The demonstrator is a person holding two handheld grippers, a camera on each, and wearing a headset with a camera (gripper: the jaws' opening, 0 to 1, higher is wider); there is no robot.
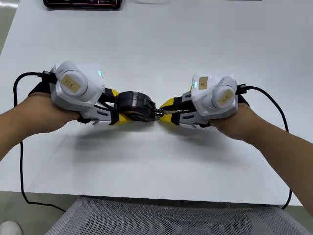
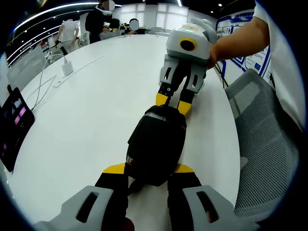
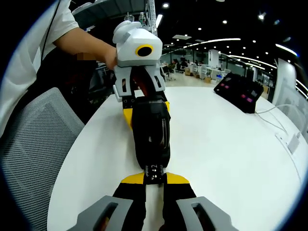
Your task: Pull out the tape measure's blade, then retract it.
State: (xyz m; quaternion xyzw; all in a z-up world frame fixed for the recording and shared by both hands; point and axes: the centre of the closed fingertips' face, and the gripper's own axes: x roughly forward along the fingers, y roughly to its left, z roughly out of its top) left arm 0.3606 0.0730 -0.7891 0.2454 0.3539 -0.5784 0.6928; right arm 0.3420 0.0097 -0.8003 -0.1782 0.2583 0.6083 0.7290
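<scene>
Seemingly no blade is drawn out at this moment. Over the white table [image 1: 195,49], the tape measure [image 1: 134,105] is clamped by its black case in the left gripper [image 2: 149,169]. The blade's end hook [image 3: 153,171], sitting at the case mouth, is pinched by the right gripper [image 3: 155,179]. Whether the pull is pending or both steps are finished cannot be told.

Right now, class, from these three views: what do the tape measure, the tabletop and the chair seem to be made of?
The tape measure has a black case, likely matte plastic or rubber: dull, soft highlights. The tabletop is white and smooth with a faint sheen, perhaps laminate. The chair is grey mesh fabric: open weave shows.
</scene>
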